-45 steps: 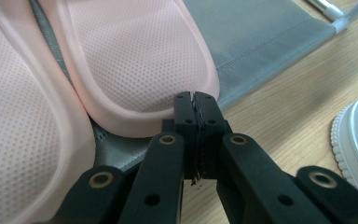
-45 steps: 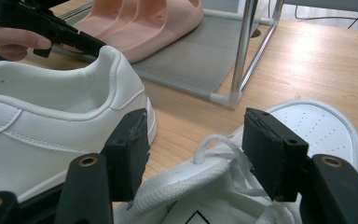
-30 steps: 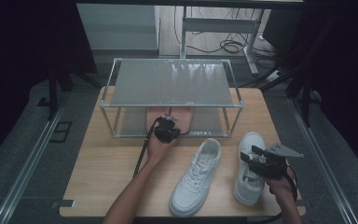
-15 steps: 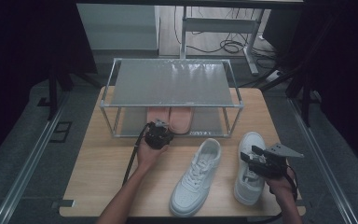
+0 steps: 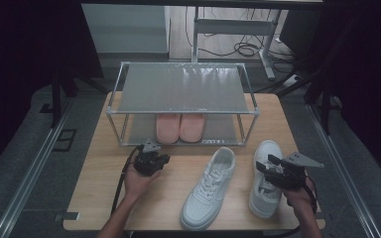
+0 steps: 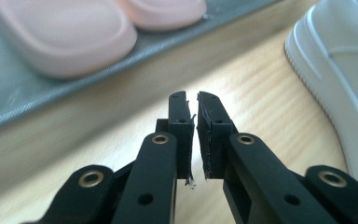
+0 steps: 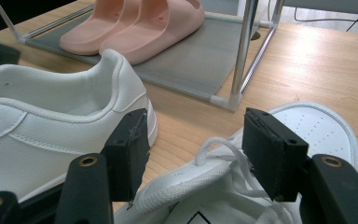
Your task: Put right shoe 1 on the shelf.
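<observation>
The right sneaker is partly hidden under the right tool – its heel is covered. It lies at the table's 4 o'clock, long axis toward 12, toe at the rack. Right tool: released, jaws astride its collar. Left tool: nearly clenched, empty, at 8 o'clock.

- The left gripper has its fingers nearly together, nothing between them.
- Pink slippers lie beyond the fingers, upper left.
- A white sneaker sits right of them on the counter.
</observation>
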Available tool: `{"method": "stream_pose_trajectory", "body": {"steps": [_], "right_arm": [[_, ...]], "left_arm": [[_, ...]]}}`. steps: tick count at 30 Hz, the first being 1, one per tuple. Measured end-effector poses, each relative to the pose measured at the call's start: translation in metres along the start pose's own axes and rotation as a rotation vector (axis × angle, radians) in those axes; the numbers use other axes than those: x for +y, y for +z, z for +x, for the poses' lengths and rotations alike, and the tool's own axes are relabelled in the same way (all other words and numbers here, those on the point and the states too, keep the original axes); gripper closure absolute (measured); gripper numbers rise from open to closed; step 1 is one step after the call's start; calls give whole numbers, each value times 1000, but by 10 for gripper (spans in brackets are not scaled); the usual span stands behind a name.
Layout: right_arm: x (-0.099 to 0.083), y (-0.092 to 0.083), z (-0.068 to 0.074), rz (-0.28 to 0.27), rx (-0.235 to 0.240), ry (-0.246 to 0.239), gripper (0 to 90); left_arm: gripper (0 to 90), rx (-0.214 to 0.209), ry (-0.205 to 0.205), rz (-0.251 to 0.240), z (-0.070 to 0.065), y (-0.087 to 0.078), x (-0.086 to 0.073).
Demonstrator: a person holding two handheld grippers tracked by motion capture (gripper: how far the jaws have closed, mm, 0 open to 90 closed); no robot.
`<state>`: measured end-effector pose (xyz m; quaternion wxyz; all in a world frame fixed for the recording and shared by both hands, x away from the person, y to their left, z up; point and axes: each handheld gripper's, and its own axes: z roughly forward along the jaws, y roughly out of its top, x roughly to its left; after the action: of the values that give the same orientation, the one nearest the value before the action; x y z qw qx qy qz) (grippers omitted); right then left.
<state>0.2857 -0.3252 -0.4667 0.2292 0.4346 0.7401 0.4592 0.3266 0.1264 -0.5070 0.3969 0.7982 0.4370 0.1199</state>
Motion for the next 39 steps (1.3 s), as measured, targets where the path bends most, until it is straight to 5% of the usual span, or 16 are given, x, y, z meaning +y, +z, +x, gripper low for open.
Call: {"method": "stream_pose_trajectory", "body": {"steps": [12,16,24,32,39], "right_arm": [[0,1,1,4,1,-2,417],[1,0,3,2,3,-8,416],[4,-4,6,-7,9,-18,416],[3,-4,6,-9,8,-19,416],[5,-7,10,-8,19,-30,416]], "left_arm": [[858,18,-57,-4,15,-42,-37],[796,44,-48,9,16,-54,-47],[497,3,-63,29,19,-67,-58],[415,-34,-69,23,24,-67,-61],[340,3,-95,24,30,-70,-63]]}}
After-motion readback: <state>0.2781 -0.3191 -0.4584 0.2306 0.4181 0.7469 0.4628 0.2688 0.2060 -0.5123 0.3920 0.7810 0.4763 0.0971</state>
